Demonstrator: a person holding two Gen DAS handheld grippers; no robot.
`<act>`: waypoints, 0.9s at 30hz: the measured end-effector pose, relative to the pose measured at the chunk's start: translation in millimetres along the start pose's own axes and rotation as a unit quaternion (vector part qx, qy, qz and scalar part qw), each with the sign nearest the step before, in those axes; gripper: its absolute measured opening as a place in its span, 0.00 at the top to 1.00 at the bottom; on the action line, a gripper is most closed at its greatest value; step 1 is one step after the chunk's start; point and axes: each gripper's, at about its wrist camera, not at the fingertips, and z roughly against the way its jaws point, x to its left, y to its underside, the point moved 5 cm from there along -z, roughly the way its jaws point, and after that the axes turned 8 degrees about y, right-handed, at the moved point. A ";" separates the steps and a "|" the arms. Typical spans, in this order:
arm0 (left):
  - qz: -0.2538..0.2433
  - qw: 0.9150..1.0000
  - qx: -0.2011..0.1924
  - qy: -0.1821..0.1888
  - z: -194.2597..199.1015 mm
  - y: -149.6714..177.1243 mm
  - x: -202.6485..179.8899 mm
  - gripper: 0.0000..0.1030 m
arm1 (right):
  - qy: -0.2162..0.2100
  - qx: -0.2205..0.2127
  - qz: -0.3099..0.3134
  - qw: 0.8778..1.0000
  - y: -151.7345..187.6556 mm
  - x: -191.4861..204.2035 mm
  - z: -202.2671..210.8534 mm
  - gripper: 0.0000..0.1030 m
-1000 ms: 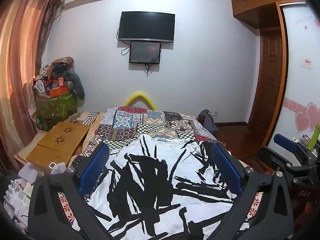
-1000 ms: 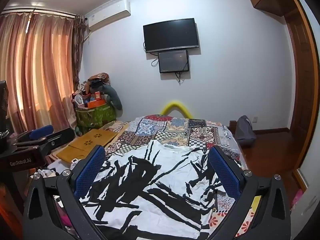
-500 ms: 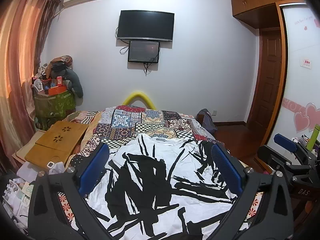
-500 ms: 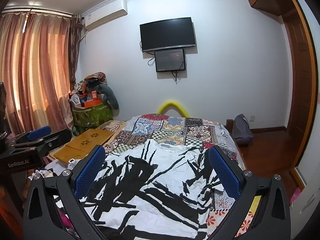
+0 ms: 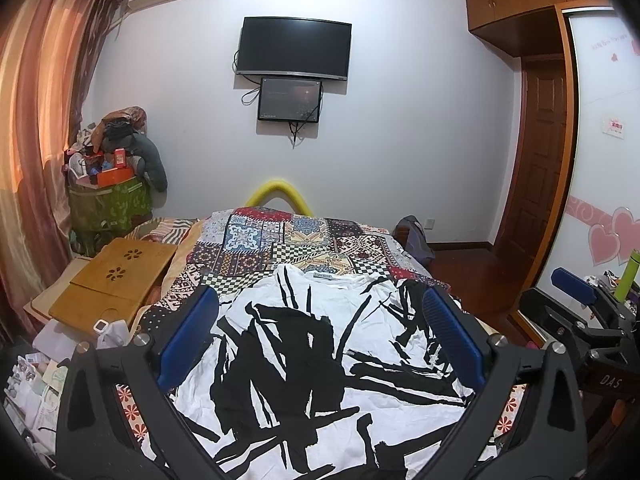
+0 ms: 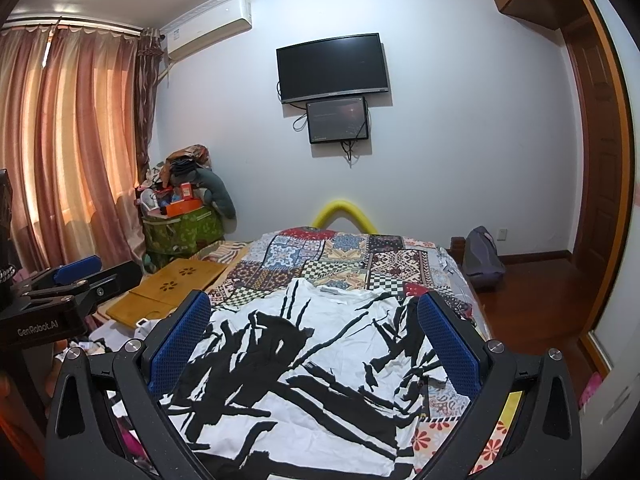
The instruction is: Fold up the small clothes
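A white T-shirt with black brush strokes (image 5: 316, 356) (image 6: 304, 364) lies spread flat on the patchwork bed cover (image 5: 280, 240), its collar pointing toward the far wall. My left gripper (image 5: 320, 304) hovers open above the shirt's near half, blue pads wide apart, nothing between them. My right gripper (image 6: 316, 308) is likewise open and empty over the shirt, a little to the right. Each gripper shows at the edge of the other's view: the right gripper (image 5: 580, 292) and the left gripper (image 6: 76, 272).
A wooden lap desk (image 5: 116, 276) lies left of the bed, with clutter (image 5: 44, 360) below it. A green bin piled with things (image 5: 108, 196) stands in the left corner. A yellow foam arch (image 5: 278, 194) rises past the bed's far end. A bag (image 6: 482, 256) sits on the floor at right.
Both views have shifted slightly; the grippers stay open over the shirt, which has not moved.
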 end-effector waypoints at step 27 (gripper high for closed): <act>0.001 1.000 -0.001 -0.003 -0.1 1.3 0.8 0.00 | 0.000 0.002 0.001 1.000 0.0 1.9 -0.9 0.00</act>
